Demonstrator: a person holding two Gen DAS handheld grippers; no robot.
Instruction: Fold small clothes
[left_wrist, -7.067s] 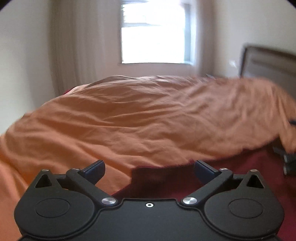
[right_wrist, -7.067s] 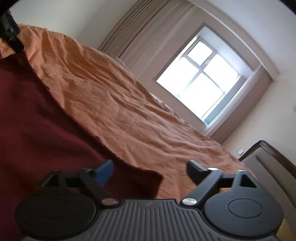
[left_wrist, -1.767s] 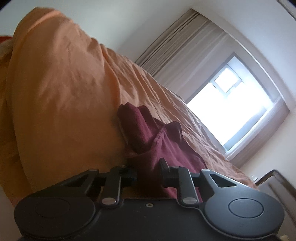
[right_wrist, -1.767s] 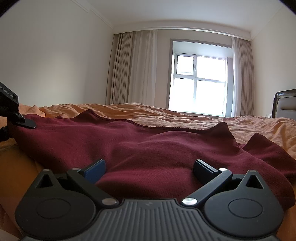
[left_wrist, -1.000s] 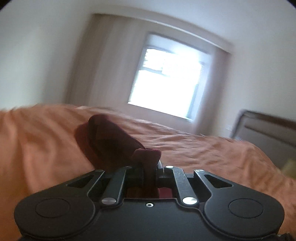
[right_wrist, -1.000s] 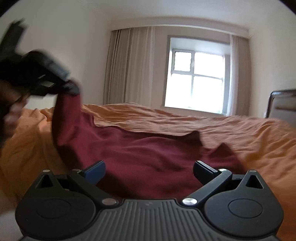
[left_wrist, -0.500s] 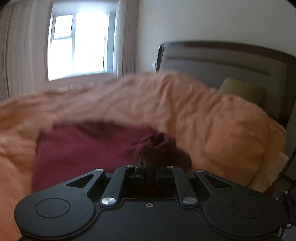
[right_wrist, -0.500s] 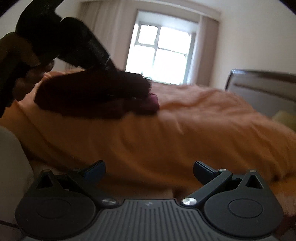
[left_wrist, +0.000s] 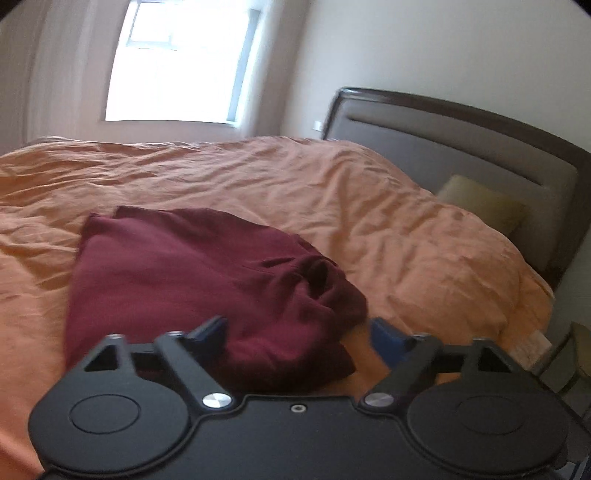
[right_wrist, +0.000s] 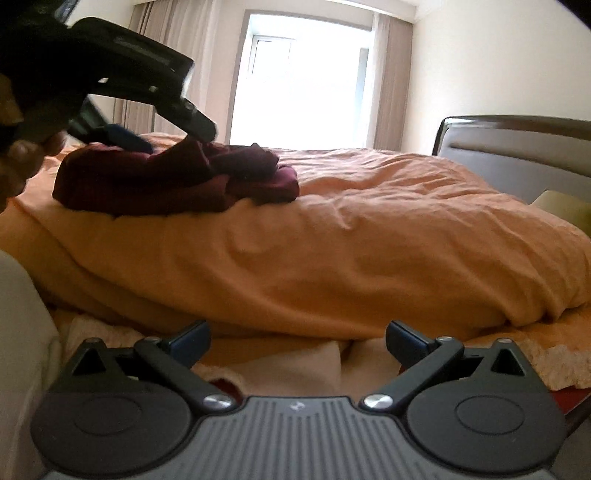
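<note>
On the orange duvet (left_wrist: 332, 192) the maroon garment (left_wrist: 192, 280) is lying folded over and bunched at one end, and I'm watching my left gripper (left_wrist: 299, 332) hovering right over its near edge, fingers spread wide and gripping nothing. My right gripper (right_wrist: 297, 341) is hanging low off the side of the bed, well apart from the garment, fingers also spread and empty. Beyond, a headboard (left_wrist: 461, 144) is showing.
</note>
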